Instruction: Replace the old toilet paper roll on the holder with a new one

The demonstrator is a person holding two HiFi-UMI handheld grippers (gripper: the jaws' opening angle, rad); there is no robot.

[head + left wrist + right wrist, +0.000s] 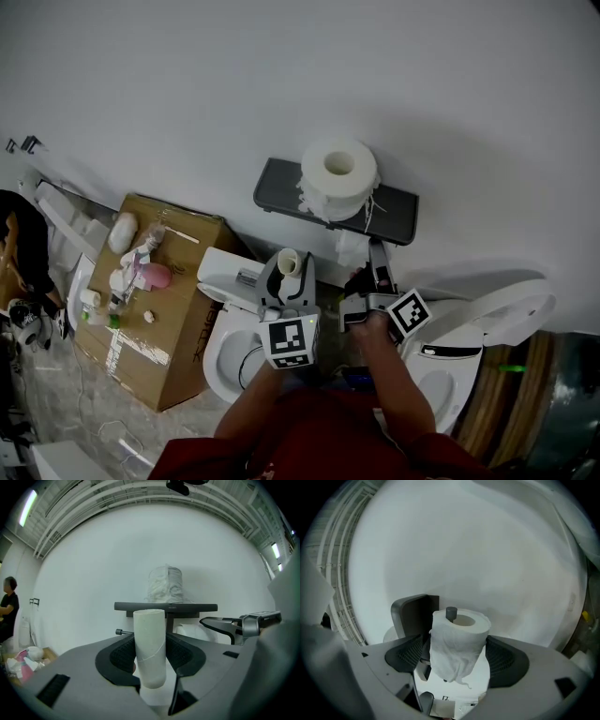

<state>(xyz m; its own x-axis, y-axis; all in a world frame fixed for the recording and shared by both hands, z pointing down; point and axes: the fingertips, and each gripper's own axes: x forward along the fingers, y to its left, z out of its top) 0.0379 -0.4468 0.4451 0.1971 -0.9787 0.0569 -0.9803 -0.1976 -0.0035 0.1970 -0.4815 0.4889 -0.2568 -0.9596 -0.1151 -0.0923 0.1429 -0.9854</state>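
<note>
Old tube (150, 644) off, new roll (459, 641) on the pin (451, 612).
Left gripper (288, 272) pinched the bare tube upright, clear of the holder (411, 615); right gripper (457, 649) clamped the roll, its core threaded over the pin, likely seating it.

Steep overhead; gripper views toward wall (281, 75)

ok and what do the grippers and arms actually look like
Both are handheld units in grey plastic. The left gripper and right gripper have wide, curved tongs lined with black ridged pads. Each carries a white cube printed with black square markers: left cube, right cube. The person wears a dark red top.
</note>
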